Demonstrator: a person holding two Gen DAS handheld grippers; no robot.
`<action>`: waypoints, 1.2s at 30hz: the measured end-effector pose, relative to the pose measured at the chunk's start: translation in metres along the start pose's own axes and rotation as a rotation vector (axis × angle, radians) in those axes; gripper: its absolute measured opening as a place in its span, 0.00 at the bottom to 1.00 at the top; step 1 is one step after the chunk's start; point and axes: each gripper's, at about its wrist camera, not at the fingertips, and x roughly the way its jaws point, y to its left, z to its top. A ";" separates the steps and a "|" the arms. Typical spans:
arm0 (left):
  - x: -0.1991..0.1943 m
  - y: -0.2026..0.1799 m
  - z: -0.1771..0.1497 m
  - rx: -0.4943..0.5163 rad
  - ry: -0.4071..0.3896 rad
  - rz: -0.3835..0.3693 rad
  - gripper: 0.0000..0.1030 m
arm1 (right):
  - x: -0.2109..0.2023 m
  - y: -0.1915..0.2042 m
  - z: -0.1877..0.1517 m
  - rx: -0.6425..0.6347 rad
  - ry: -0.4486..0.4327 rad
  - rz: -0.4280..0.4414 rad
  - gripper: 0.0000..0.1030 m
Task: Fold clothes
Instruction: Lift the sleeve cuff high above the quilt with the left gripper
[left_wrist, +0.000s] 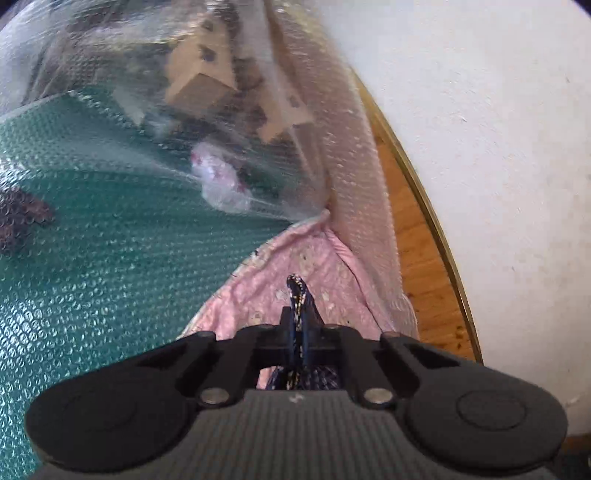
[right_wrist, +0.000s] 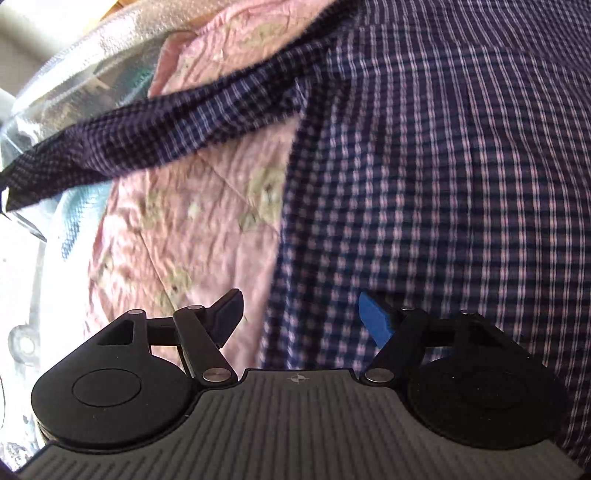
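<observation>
The checked shirt (right_wrist: 443, 166), dark blue with thin pale lines, lies spread over a pink quilted cover (right_wrist: 192, 229) with a pale flower print. In the right wrist view the body of the shirt fills the whole right part of the picture. One long part of it, which looks like a sleeve (right_wrist: 155, 136), stretches away to the left across the pink cover and is lifted off it.

The right gripper (right_wrist: 300, 317) hangs just above the left edge of the shirt body. Its jaws stand wide apart: the black finger is over the pink cover and the blue finger is over the checked cloth. Nothing is pressed between them.

The left gripper (left_wrist: 300, 321) is closed tight on a thin fold of the same checked shirt (left_wrist: 298, 295). The fold stands up between the two fingers, and more of the cloth shows below them, near the gripper body. Under this gripper the corner of the pink quilted cover (left_wrist: 266, 288) is seen.

Beyond the pink cover lies a green surface (left_wrist: 110, 240) under clear bubble wrap (left_wrist: 351, 177), with a strip of wooden floor (left_wrist: 417, 240) and a white wall (left_wrist: 498, 147) to the right.
</observation>
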 end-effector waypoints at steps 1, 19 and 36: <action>0.001 0.002 0.006 -0.035 -0.014 -0.027 0.04 | -0.001 0.002 -0.003 -0.025 -0.012 -0.014 0.70; 0.009 -0.167 -0.036 0.178 -0.068 -0.158 0.03 | -0.034 0.002 0.092 -0.020 -0.218 0.163 0.57; -0.050 -0.198 -0.126 0.383 -0.113 -0.279 0.04 | 0.123 -0.059 0.244 0.424 -0.075 0.231 0.69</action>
